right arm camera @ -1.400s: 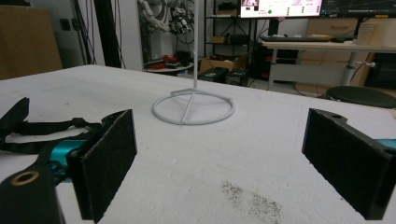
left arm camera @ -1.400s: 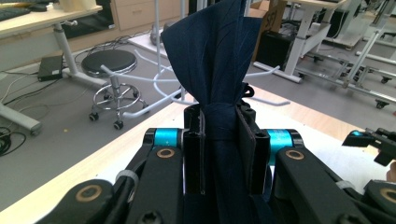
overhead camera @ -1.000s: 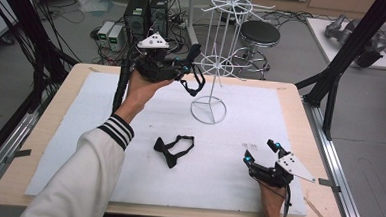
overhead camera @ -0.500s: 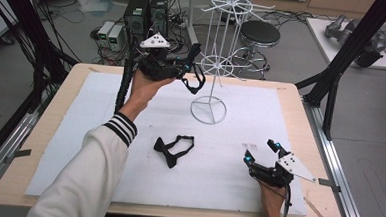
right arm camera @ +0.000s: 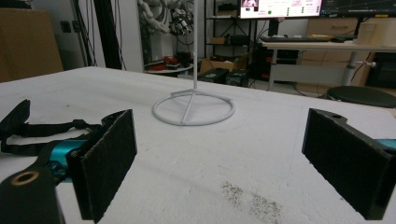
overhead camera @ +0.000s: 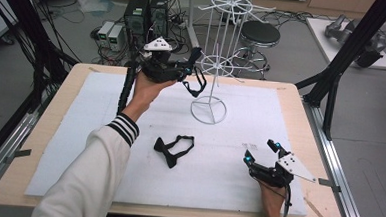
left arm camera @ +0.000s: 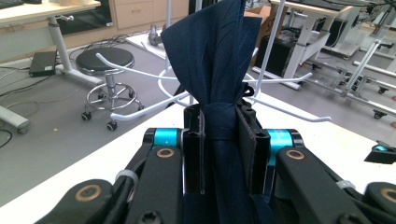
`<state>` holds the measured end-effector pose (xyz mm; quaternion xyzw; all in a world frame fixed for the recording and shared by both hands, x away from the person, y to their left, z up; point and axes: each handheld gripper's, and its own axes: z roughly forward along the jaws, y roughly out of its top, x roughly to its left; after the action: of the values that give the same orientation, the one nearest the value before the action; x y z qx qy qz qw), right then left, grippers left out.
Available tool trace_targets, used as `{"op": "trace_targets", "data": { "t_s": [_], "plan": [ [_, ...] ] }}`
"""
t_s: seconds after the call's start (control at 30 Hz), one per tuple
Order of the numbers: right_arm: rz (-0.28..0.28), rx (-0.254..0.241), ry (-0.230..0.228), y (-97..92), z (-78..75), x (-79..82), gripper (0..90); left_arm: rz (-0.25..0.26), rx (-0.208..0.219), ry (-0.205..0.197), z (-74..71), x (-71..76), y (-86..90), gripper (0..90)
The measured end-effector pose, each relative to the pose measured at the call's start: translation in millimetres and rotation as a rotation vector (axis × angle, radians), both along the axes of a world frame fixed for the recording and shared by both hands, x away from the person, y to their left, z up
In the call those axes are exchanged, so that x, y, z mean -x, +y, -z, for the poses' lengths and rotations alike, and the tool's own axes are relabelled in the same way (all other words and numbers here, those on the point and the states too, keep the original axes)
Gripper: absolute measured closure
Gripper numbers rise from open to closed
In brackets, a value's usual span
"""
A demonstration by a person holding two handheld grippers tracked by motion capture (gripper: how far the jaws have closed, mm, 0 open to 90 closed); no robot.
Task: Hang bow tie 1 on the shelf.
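Note:
My left gripper (overhead camera: 192, 61) is held up above the table's far side, shut on a navy bow tie (left arm camera: 215, 56) whose strap (overhead camera: 196, 84) hangs in a loop beside the white wire rack (overhead camera: 214, 64). In the left gripper view the jaws (left arm camera: 224, 119) pinch the tie's knot, and the rack's hooked arms (left arm camera: 140, 112) lie just beyond. A second, black bow tie (overhead camera: 173, 149) lies flat on the white mat, also at the left of the right gripper view (right arm camera: 28, 126). My right gripper (overhead camera: 262, 151) rests near the front right, open and holding nothing (right arm camera: 224, 158).
The rack's ring base (overhead camera: 208, 110) stands on the white mat (overhead camera: 79, 132), seen ahead of the right gripper (right arm camera: 194, 109). The wooden table edge (overhead camera: 310, 129) borders the mat. A stool (overhead camera: 259, 34), computer cases and cables stand on the floor beyond.

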<state>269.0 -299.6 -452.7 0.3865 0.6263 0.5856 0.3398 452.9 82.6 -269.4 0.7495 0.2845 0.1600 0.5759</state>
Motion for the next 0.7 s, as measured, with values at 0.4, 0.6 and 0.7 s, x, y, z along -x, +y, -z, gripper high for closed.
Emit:
{"op": "trace_targets", "data": {
  "t_s": [0.4,0.6,0.7],
  "plan": [
    [-0.001,0.000,-0.001,-0.1,0.0,-0.1,9.5,-0.006,-0.005,0.001,1.5,-0.8,-2.1,74.1],
    [0.000,-0.001,0.000,-0.1,0.1,0.0,9.5,-0.003,-0.011,-0.003,1.2,-0.1,-6.3,74.1],
    [-0.001,0.000,0.000,-0.1,0.0,-0.1,9.5,-0.004,-0.009,-0.002,0.8,-0.7,-7.7,74.1]
  ]
}}
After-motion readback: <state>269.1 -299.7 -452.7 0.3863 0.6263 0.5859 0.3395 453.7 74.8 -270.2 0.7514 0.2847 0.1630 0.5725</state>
